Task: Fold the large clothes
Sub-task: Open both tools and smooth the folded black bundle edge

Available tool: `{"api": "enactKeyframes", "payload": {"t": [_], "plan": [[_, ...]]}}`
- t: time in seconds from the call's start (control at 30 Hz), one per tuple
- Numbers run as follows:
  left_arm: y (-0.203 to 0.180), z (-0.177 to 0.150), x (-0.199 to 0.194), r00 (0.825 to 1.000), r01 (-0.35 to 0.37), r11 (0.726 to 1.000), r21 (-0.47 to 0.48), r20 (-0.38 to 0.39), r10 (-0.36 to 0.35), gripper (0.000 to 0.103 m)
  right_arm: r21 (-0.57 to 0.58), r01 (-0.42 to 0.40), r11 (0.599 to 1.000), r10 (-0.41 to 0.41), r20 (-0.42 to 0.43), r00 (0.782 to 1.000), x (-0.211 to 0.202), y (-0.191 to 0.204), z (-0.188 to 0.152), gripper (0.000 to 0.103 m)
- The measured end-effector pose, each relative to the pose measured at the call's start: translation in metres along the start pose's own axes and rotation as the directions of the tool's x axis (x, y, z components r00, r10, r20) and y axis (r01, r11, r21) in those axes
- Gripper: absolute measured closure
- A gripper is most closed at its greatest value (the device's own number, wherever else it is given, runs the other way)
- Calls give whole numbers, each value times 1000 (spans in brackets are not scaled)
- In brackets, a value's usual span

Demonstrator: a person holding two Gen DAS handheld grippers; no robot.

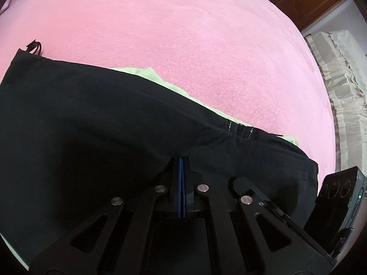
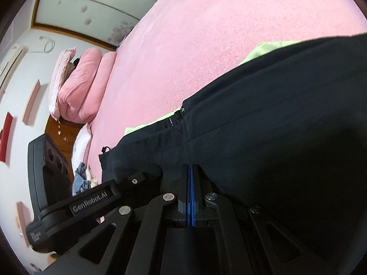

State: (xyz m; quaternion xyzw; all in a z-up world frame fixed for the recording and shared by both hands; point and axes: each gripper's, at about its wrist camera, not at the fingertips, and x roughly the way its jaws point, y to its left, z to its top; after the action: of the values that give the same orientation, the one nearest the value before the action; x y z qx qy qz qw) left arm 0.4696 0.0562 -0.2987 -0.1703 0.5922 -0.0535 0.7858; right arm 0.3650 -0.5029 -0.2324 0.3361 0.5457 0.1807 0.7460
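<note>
Mid-fold: both grippers are carrying one edge of the black garment across the bed.

The black garment (image 1: pixel 96 123) is lying on the pink bed cover (image 1: pixel 183 45), covering a pale green cloth (image 1: pixel 169 84) that peeks out along its far edge. At its near edge the left gripper (image 1: pixel 181 160) and the right gripper (image 2: pixel 190 167) are each showing fingers pressed together; the dark fabric seems pinched there, though the contact itself is hidden. Next, judging by this, the held edge wants laying flat and square on the garment, then releasing and smoothing.
</note>
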Motion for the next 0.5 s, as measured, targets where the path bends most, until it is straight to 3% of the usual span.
{"api": "enactKeyframes", "payload": {"t": [0.13, 0.23, 0.3, 0.4, 0.43, 0.5], "plan": [[-2, 5, -2, 999, -29, 999, 20, 20, 29, 102, -71, 16, 997, -17, -10, 1000, 1, 2, 12, 103], [13, 10, -17, 993, -102, 994, 32, 60, 100, 102, -85, 8, 996, -10, -25, 1000, -15, -18, 22, 103], [25, 17, -26, 962, -257, 966, 38, 107, 252, 102, -84, 14, 996, -16, -22, 1000, -32, -35, 28, 103], [65, 24, -25, 879, -459, 888, 22, 159, 450, 102, -69, 75, 995, -74, 17, 997, -48, -59, 37, 103], [88, 27, -23, 878, -461, 887, 8, 148, 455, 102, -47, 91, 995, -90, 28, 996, -62, -74, 40, 103], [115, 32, -27, 920, -369, 929, -21, 136, 368, 102, 8, 132, 991, -132, 63, 989, -95, -110, 46, 103]]}}
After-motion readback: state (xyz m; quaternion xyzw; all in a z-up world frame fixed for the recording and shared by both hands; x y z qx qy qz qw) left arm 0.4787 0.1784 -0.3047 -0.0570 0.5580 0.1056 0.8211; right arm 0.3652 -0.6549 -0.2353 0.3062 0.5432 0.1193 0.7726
